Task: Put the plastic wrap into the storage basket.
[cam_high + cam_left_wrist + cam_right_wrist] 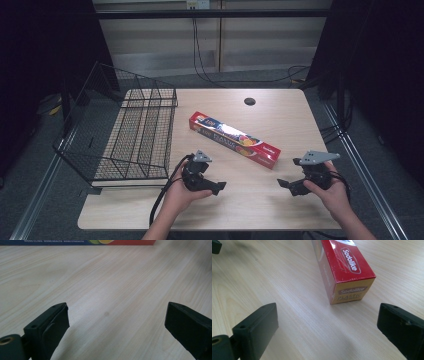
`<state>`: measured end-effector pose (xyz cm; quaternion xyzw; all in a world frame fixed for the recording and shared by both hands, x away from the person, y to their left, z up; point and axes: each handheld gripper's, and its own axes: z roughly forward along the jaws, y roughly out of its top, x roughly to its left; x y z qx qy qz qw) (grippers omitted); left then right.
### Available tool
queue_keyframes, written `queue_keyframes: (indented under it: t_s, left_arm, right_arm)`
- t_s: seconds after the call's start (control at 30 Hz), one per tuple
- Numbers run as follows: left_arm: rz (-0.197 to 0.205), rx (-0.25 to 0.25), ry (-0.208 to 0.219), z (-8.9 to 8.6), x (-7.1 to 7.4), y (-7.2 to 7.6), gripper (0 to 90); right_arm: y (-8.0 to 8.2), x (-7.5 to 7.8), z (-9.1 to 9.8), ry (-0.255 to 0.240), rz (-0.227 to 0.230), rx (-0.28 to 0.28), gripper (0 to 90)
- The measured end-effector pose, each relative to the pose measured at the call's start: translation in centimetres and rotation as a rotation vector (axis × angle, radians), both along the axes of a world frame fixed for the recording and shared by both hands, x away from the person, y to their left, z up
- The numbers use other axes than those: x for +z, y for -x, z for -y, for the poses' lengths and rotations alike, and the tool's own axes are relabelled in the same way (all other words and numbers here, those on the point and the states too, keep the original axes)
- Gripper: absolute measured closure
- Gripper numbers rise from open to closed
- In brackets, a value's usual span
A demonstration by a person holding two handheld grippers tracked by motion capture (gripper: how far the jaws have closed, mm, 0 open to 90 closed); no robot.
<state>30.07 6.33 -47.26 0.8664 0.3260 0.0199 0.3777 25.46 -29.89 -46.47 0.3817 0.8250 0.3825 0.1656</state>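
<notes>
Both grippers spread and empty, left gripper and right gripper flanking the plastic-wrap box lying mid-table beside the wire basket; best pinch each end squarely.

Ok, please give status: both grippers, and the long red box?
Left gripper open, empty. Right gripper open, empty. Long red cardboard box flat on table, untouched. Nothing between.

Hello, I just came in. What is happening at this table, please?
A person sits at a wooden table holding tongs in each hand. Both the left tongs and the right tongs are open and hold nothing. A long red box of plastic wrap lies untouched between and just beyond them. A black wire basket stands at the left side.
</notes>
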Motion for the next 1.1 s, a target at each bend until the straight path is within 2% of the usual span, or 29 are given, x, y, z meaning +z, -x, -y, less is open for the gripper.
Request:
queue_keyframes:
  t_s: [0.07, 0.2, 0.23, 0.27, 0.33, 0.5, 0.57, 0.7, 0.73, 0.8, 0.83, 0.93, 1.1]
  left_arm:
    - [-0.001, 0.005, 0.009, 0.1, 0.0, 0.0, 5.3]
    - [0.001, -0.012, 0.000, 0.3, 0.3, -0.3, 5.3]
    - [-0.017, -0.018, 0.009, 0.3, 0.4, -0.4, 5.4]
    - [-0.009, -0.010, 0.011, 0.5, 0.5, -0.4, 5.5]
    - [-0.018, -0.025, 0.010, 0.6, 0.6, -0.6, 5.6]
    - [-0.008, -0.044, -0.006, 1.7, 1.5, -1.4, 5.3]
    - [-0.017, -0.048, 0.001, 1.9, 1.8, -1.6, 5.1]
    - [-0.026, -0.063, 0.014, 2.8, 2.5, -2.6, 5.0]
    - [-0.020, -0.082, -0.007, 3.2, 3.0, -3.2, 5.0]
    - [-0.025, -0.092, -0.003, 3.6, 3.3, -3.7, 4.8]
    - [-0.025, -0.092, -0.003, 3.6, 3.3, -3.7, 4.3]
    - [-0.048, -0.096, 0.004, 4.2, 3.8, -4.9, 3.2]
    - [-0.054, -0.100, 0.007, 4.7, 4.2, -6.0, 2.1]
  right_arm:
    - [0.0, 0.0, 0.0, 0.002, -0.002, -0.004, 3.1]
    - [-0.1, -0.1, 0.0, 0.001, 0.003, -0.002, 3.1]
    - [-0.1, -0.1, 0.0, 0.001, 0.000, -0.005, 3.1]
    - [-0.1, -0.1, 0.0, -0.001, -0.003, 0.002, 3.1]
    - [-0.1, -0.1, -0.1, 0.000, -0.004, 0.001, 3.1]
    - [-0.1, -0.1, -0.2, 0.002, -0.007, 0.010, 3.1]
    - [-0.1, -0.1, -0.2, 0.002, -0.007, 0.010, 3.1]
    - [-0.1, -0.1, -0.1, -0.004, -0.009, 0.013, 3.2]
    - [-0.1, -0.1, -0.1, -0.002, -0.006, 0.013, 3.1]
    - [0.0, 0.0, -0.1, -0.005, -0.005, 0.010, 3.1]
    - [0.0, 0.0, -0.1, -0.008, -0.007, 0.010, 3.2]
    - [-0.1, 0.0, 0.0, -0.012, -0.005, 0.011, 3.2]
    - [0.0, 0.0, 0.0, -0.014, -0.006, 0.013, 3.3]
